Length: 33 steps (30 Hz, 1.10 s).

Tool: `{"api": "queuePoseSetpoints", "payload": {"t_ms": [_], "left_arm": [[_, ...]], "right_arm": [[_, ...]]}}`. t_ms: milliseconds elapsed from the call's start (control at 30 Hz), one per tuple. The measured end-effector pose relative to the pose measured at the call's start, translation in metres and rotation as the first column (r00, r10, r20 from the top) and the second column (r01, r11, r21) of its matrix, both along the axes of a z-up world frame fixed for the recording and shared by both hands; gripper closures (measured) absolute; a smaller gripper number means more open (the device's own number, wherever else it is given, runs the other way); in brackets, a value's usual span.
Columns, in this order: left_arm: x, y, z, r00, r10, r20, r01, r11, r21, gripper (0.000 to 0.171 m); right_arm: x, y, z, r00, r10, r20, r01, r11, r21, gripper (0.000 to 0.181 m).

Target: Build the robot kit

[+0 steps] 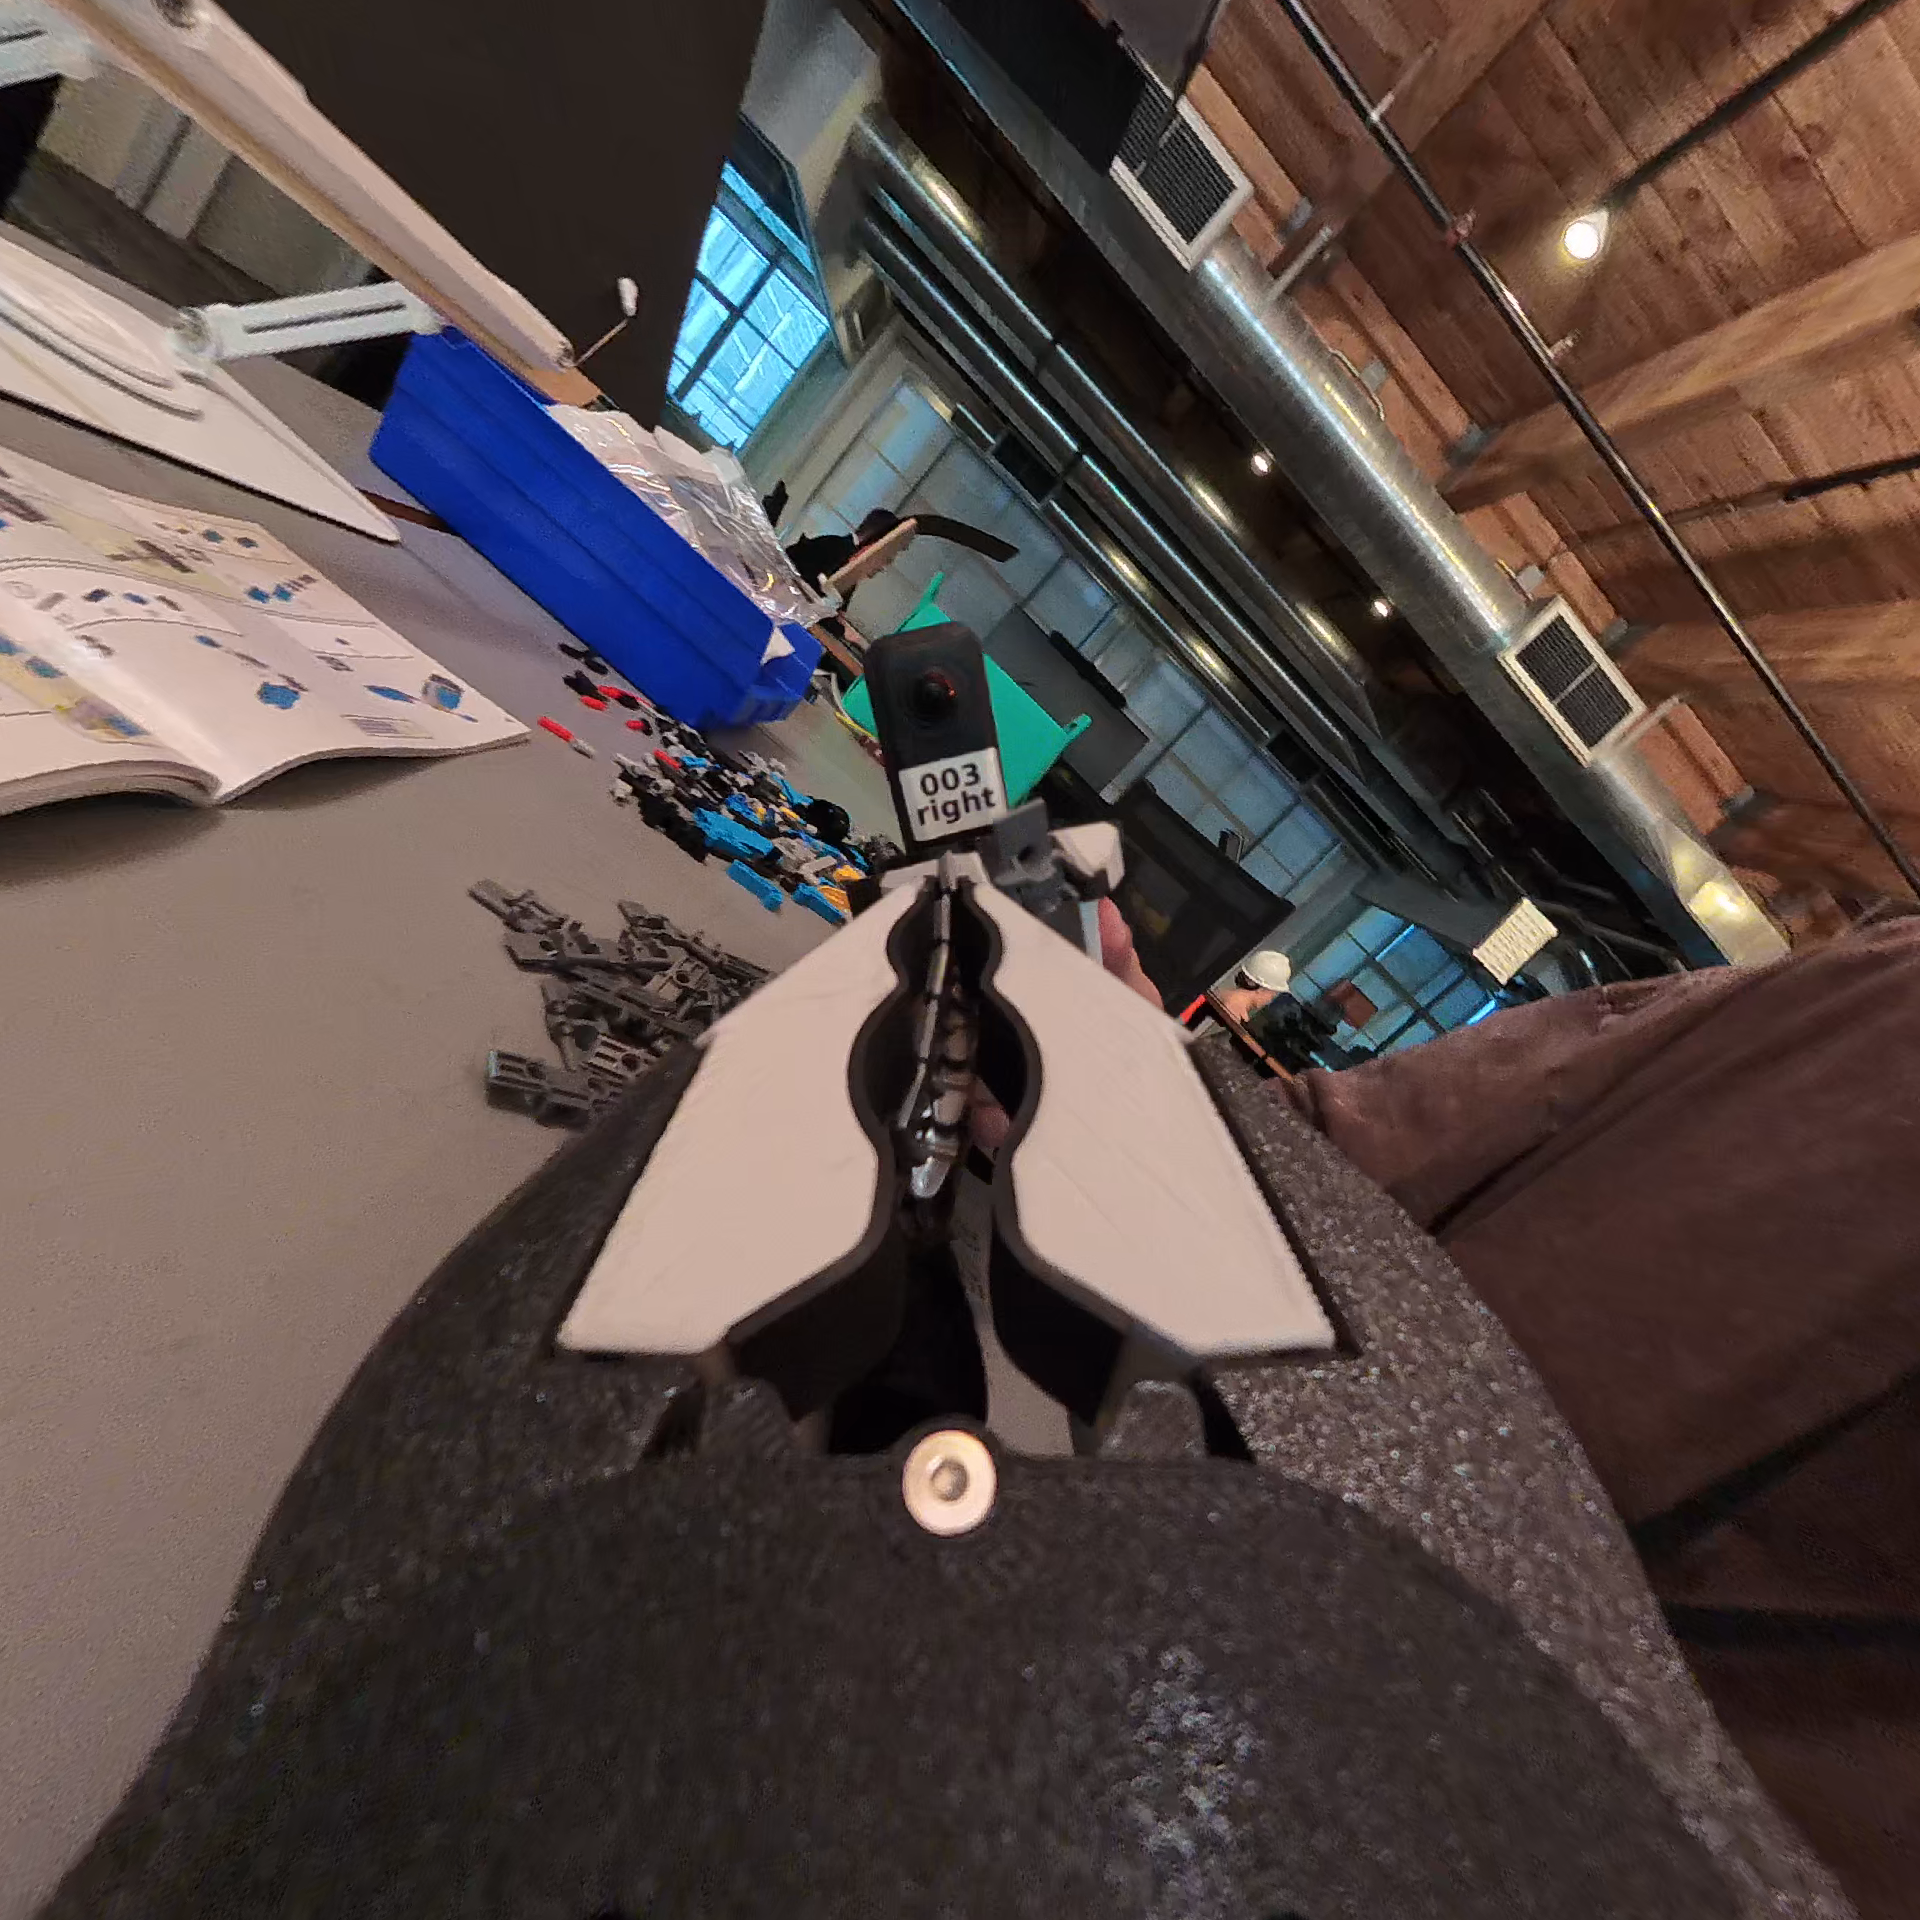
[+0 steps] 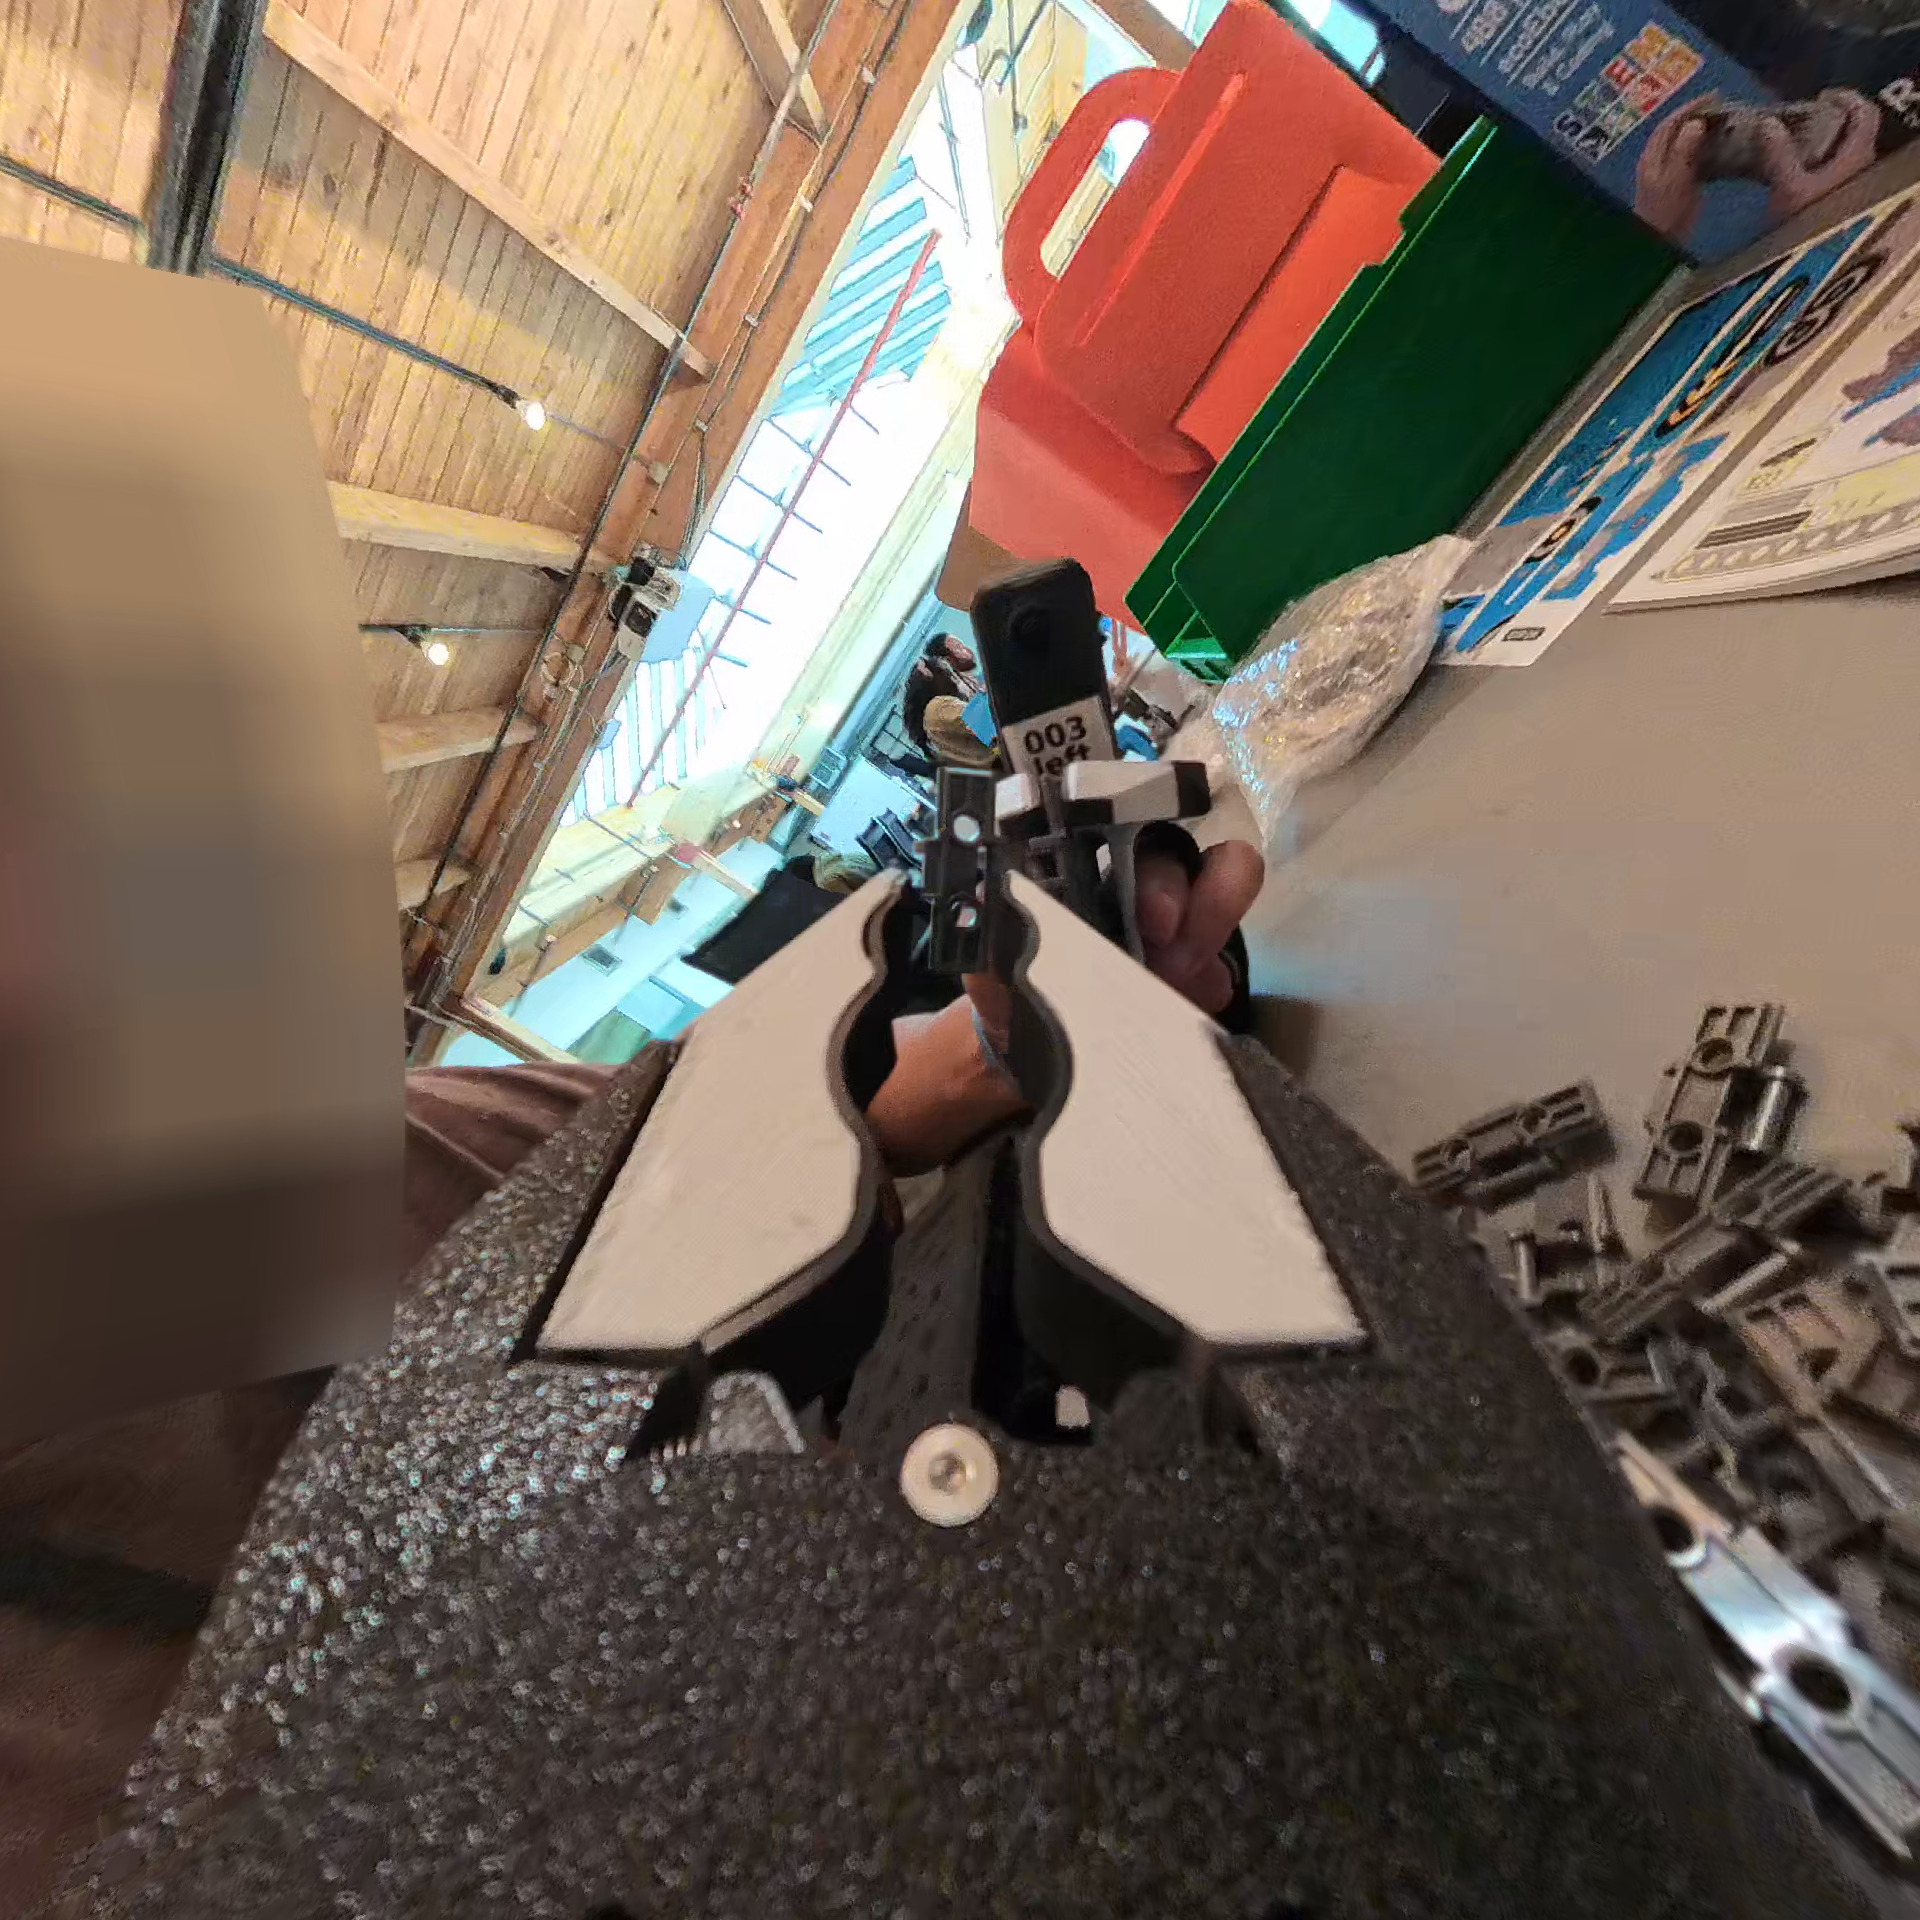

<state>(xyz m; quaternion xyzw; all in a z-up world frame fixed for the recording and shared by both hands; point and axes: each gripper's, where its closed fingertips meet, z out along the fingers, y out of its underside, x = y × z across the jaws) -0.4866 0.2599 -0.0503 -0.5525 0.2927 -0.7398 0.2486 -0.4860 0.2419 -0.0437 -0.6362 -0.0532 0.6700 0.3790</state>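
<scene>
My left gripper (image 1: 945, 888) is shut on a thin grey linked part (image 1: 935, 1039) that runs back between its white fingers (image 1: 779, 1122). My right gripper (image 2: 958, 885) is shut on a dark grey beam with holes (image 2: 961, 883) at its fingertips. The two grippers face each other tip to tip above the grey table (image 1: 260, 1091). The right gripper (image 1: 1023, 847) and its black camera (image 1: 925, 707) show in the left wrist view. The left gripper (image 2: 1091, 795), its camera (image 2: 1039, 644) and the hand holding it (image 2: 1195, 925) show in the right wrist view.
A pile of grey parts (image 1: 613, 997) (image 2: 1714, 1247) lies on the table, with blue and black parts (image 1: 748, 821) beyond. An open booklet (image 1: 208, 665) and a blue bin (image 1: 582, 540) lie farther off. A green bin (image 2: 1403, 395), an orange box (image 2: 1164, 291), a plastic bag (image 2: 1340, 655) and printed sheets (image 2: 1714, 447) stand at the far side. Left and right tips are no more than a few centimetres apart.
</scene>
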Motion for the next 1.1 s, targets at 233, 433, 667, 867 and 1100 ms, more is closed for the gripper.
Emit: {"api": "queuePoseSetpoints", "payload": {"t_ms": [233,433,667,867,1100], "left_arm": [[0.000,0.007,-0.004,1.000,0.026,-0.017,-0.027,0.998,-0.053,0.170],[0.000,0.011,-0.006,0.998,0.056,-0.033,-0.058,0.996,-0.065,0.170],[0.000,0.015,-0.007,0.996,0.081,-0.040,-0.084,0.993,-0.082,0.170],[0.002,0.020,-0.015,0.985,0.141,-0.097,-0.146,0.988,-0.052,0.170],[0.004,0.021,-0.022,0.970,0.185,-0.157,-0.182,0.983,0.032,0.170]], "right_arm": [[-0.005,0.009,-0.012,0.979,-0.086,0.186,0.072,0.994,0.080,0.167],[-0.006,0.014,-0.016,0.892,-0.221,0.395,0.125,0.959,0.254,0.167],[-0.007,0.018,-0.015,0.895,-0.249,0.371,0.158,0.953,0.259,0.170],[-0.005,0.023,-0.024,0.809,-0.330,0.486,0.161,0.921,0.355,0.170],[-0.004,0.024,-0.035,0.673,-0.388,0.629,0.135,0.901,0.411,0.170]]}}
